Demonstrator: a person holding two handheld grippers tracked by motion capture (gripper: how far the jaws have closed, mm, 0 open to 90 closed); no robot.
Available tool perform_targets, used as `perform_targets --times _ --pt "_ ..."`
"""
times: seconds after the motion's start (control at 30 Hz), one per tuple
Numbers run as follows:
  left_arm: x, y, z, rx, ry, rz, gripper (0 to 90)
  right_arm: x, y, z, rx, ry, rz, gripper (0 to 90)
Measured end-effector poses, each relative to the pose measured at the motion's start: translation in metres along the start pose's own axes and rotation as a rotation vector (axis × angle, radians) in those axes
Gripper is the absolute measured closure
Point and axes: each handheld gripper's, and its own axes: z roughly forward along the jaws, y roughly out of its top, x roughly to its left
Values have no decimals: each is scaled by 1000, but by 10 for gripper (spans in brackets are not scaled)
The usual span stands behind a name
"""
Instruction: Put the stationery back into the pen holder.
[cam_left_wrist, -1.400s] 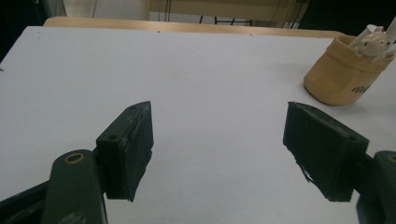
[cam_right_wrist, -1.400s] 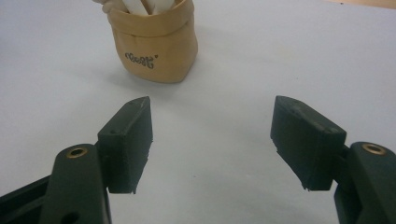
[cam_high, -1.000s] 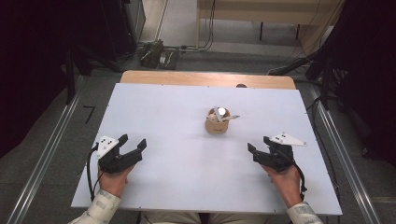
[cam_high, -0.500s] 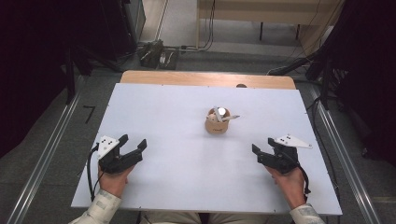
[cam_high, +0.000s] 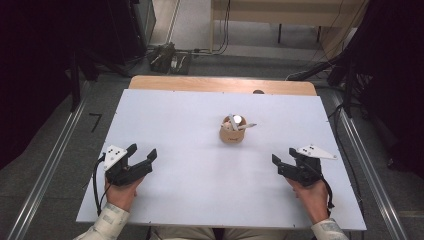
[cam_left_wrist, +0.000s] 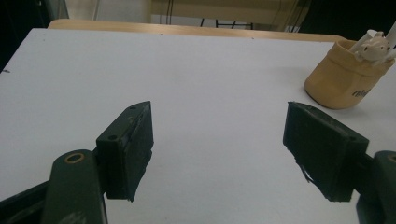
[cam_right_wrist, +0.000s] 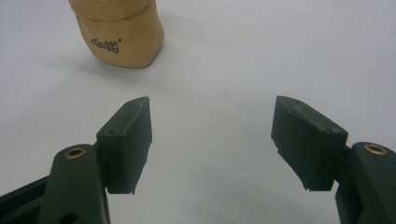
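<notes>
Tan pouch (cam_high: 233, 134) of white utensils, mid white worktop (cam_high: 190, 115). Left tool (cam_high: 141, 159) released, gripping nothing. Right tool (cam_high: 285, 158) likewise spread wide, near pouch.

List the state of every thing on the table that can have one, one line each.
Tan soft pouch-like holder: upright near the table's middle, open at the top, untouched.
White utensils: standing in the holder, sticking out over its rim.
Left black two-jaw gripper: jaws open, nothing between them, low over the white table.
Right black two-jaw gripper: jaws open, nothing between them.
</notes>
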Motion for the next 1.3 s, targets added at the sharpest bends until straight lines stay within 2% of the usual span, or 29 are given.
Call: perform_targets --times 0.3,0.67,0.87,1.3 --pt "0 0 0 1 0 1 255 -2 -1 -1 -1 -5 1 271" --pt "0 0 -1 -1 7 -2 254 -11 -6 -8 -5 -28 14 271" --pt "2 -1 -3 6 11 5 254 -20 -9 -13 -9 -50 22 271" --pt "14 -5 -15 22 34 -14 254 -42 -19 -30 -17 -109 54 270"
